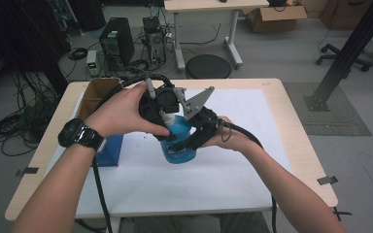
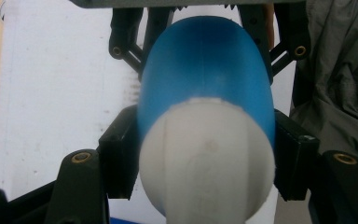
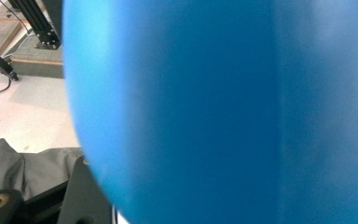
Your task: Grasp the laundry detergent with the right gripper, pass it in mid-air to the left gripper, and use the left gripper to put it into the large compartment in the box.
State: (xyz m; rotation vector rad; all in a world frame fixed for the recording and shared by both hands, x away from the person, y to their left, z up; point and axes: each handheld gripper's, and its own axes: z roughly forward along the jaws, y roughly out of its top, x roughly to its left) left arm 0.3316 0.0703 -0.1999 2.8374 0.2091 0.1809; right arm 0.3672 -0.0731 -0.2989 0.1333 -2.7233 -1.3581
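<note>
A person at a wooden table [image 1: 291, 126] covered by a white sheet [image 1: 233, 179] held a blue bottle [image 1: 178, 145] between two hand-held grippers near the centre of the high view. The bottle, translucent blue with a white cap [image 1: 170, 118], was raised above the sheet and tilted, its cap toward the upper left of the frame.

The left gripper [image 1: 167, 124], gripped by a hand with a black wristwatch [image 1: 80, 135], came in from the left of the frame. In the left gripper view its two black jaws were closed part-way against opposite sides of the bottle [image 2: 205, 79], just behind the white cap [image 2: 207, 158], which bulged toward the camera at lower centre.

The right gripper [image 1: 194, 138] reached in from the right of the high view, a grey three-cornered plate [image 1: 196, 102] riding on top of it. In the left gripper view its black jaws flanked the far end of the bottle at the top of the frame, pressed to both sides. In the right gripper view the blue bottle [image 3: 223, 112] was blurred and close to the lens; that gripper's jaw opening could not be read there.

A cardboard box [image 1: 97, 94] and a blue carton [image 1: 109, 150] stood at the left side of the table. Computer towers [image 1: 117, 41] and cables lay on the floor at upper left.
</note>
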